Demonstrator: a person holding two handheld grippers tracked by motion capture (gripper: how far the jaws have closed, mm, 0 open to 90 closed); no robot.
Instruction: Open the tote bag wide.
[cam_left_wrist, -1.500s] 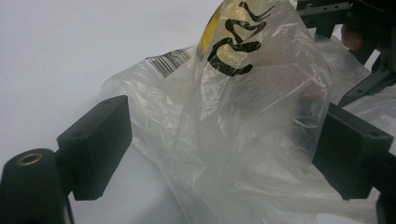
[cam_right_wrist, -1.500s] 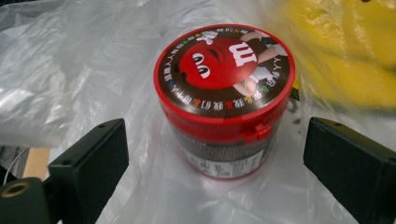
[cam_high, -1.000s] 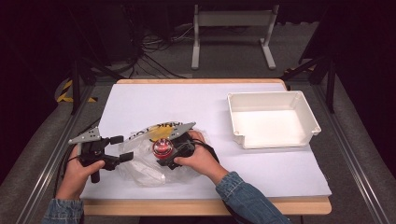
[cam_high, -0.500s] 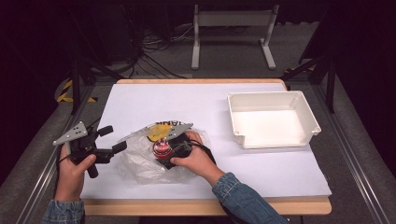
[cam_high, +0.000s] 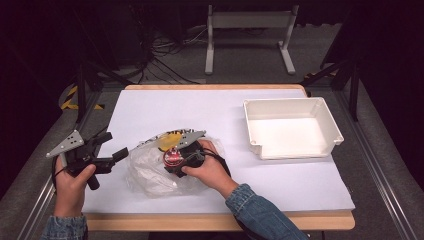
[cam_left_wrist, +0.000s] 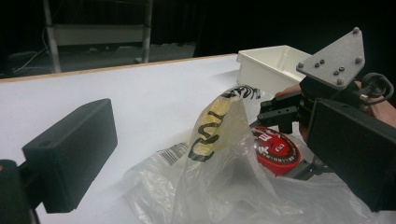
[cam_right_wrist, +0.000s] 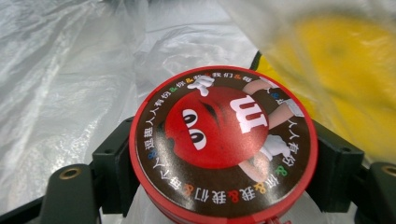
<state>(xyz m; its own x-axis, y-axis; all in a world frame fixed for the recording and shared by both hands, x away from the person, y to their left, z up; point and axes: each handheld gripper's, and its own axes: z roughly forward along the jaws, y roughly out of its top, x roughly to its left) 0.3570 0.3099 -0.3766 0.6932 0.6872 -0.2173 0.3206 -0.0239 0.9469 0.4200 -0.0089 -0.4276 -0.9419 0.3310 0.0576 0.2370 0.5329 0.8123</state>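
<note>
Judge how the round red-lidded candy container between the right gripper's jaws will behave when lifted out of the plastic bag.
The candy container looks rigid, so it should hold shape. Its round, smooth rim may slip or rotate between the jaws. The thin, crinkled plastic bag is floppy and may cling and drag along.

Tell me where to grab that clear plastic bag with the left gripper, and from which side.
Take the raised flap with the yellow print, where the plastic bag stands up in a thin fold. Bring the left gripper in level from the left, jaws either side of the fold. That spot looks clear of the right gripper, which has just been closing around the red round tin.
</note>
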